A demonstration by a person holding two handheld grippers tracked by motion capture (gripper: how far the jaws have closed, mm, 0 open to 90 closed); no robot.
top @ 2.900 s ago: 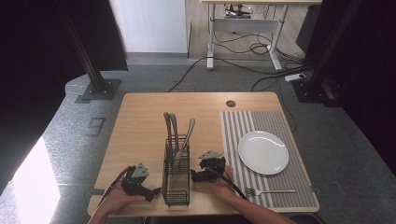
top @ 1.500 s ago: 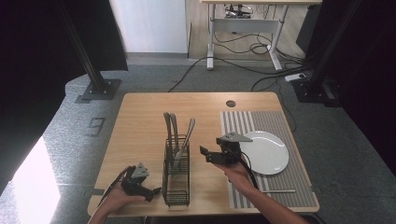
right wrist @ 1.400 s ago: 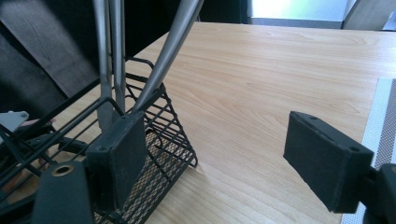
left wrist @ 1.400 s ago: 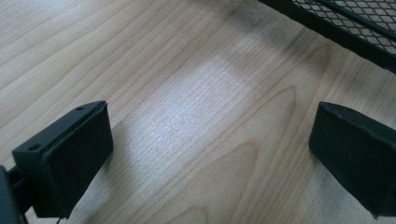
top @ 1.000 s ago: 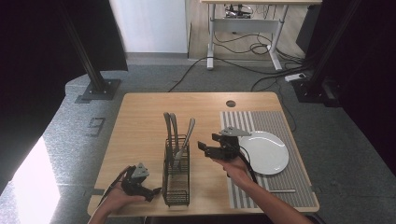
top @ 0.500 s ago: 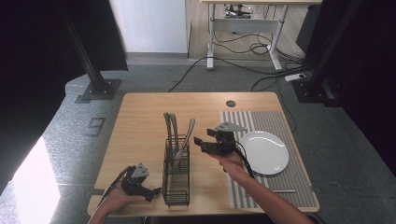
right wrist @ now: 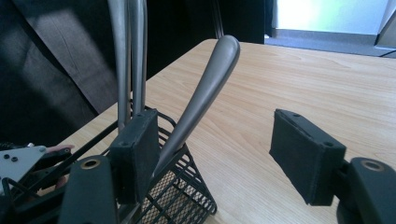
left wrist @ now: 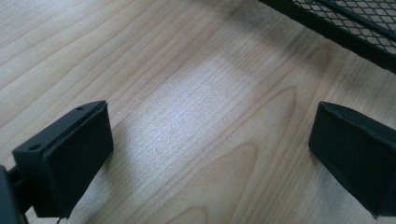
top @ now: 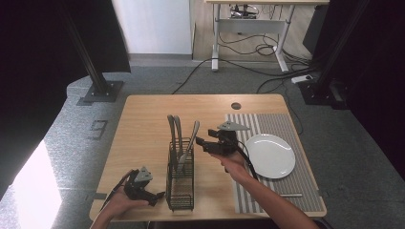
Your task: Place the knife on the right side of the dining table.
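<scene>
- I have the right gripper [top: 203, 142] held over the middle of the bench [top: 143, 124], just right of the wire basket [top: 180, 188], pointing left at the handles that stick up out of it.
- Its jaws are apart and have just been closing in; in the right gripper view the slanted handle [right wrist: 205, 93] stands between the two pads, close to the left one [right wrist: 140, 149], but I cannot tell whether that pad touches it. The right pad [right wrist: 306, 156] is well clear, so nothing is gripped.
- The slanted handle [top: 193, 136] leans right out of the basket's far end; two upright handles [top: 174, 131] stand just left of it, side by side.
- The basket is a black mesh box, standing near the middle of the bench, toward the near edge.
- The left gripper [top: 155, 196] rests low at the near left corner of the bench, just left of the basket's near end.
- In the left gripper view its jaws are wide apart with bare wood between them, holding nothing; the basket's mesh edge [left wrist: 345, 23] crosses the top right corner.
- A white plate [top: 270, 155] sits on a striped mat [top: 277, 124] on the right side of the bench, just right of my right hand [top: 234, 164].
- A thin piece of cutlery [top: 289, 195] lies on the mat's near edge; it is too small to tell which kind.
</scene>
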